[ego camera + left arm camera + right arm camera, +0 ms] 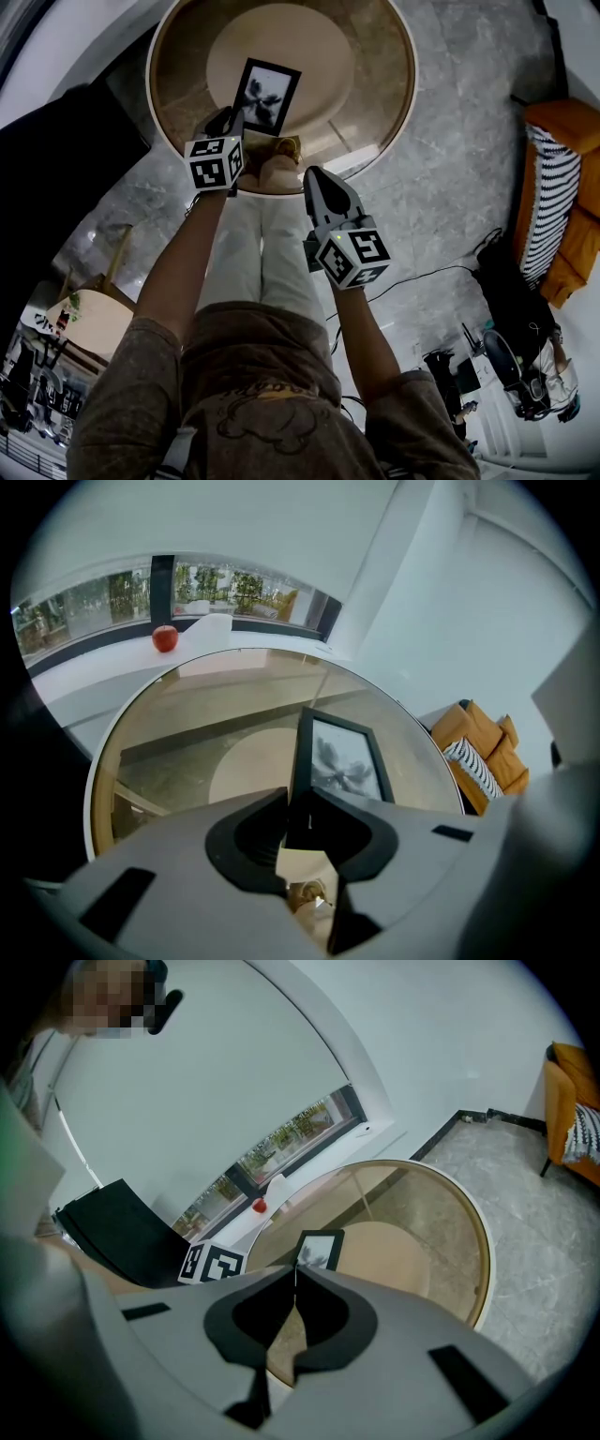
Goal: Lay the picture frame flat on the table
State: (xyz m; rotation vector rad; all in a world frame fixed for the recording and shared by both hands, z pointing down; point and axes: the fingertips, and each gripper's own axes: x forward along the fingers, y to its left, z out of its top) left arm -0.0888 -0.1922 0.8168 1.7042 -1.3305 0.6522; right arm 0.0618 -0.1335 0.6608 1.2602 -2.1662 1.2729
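No legible text, brand or number in any view. Square black-and-white markers on cube (pixel 216 161) of left gripper (pixel 228 120), upper left of centre, and cube (pixel 352 255) of right gripper (pixel 314 174), centre: coded patterns only. Shirt print (pixel 267 412), lower centre: unreadable.

A round, glass-topped surface (pixel 375 47) with a tan rim carries one black picture frame (pixel 266 96), resting towards the surface's near-left edge.
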